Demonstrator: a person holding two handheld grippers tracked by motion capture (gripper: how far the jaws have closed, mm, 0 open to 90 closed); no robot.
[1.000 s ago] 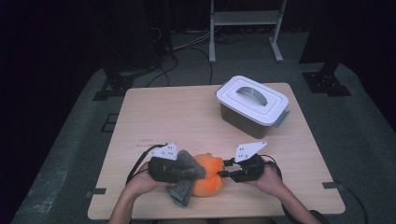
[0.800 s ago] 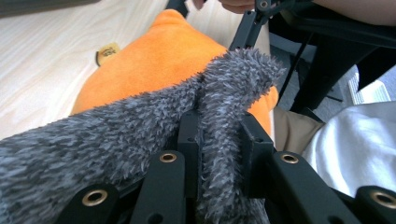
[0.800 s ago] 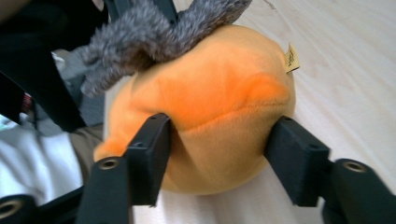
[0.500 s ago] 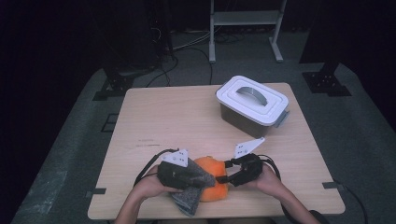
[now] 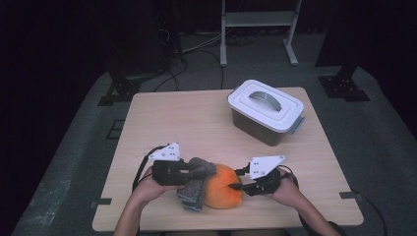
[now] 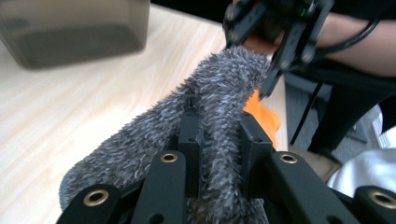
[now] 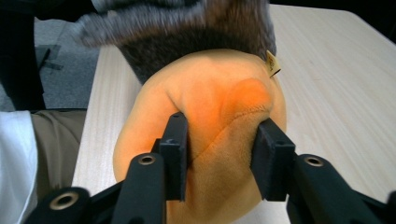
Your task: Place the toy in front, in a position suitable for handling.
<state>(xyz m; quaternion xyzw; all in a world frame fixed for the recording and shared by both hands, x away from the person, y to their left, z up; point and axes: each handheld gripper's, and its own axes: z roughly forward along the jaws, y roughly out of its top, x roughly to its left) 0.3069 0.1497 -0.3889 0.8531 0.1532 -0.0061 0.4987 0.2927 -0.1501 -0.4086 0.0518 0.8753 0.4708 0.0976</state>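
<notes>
At the near edge of the table (image 5: 206,118): orange plush toy (image 5: 223,189) with grey fuzzy part (image 5: 196,184), gripped from both sides

Left gripper (image 5: 194,170) is clamped on a fold of the grey fuzzy part (image 6: 219,107); right gripper (image 5: 238,187) is closed into the orange body (image 7: 210,107), jaws pressed in on either side. Toy lies with its long axis roughly left to right across the table, grey end toward the person's left, orange end toward the right. Lidded grey bin (image 5: 265,108) stands well apart, far right. Against half a second earlier, the toy sits slightly farther right and the grey part is drawn up over the orange body
</notes>
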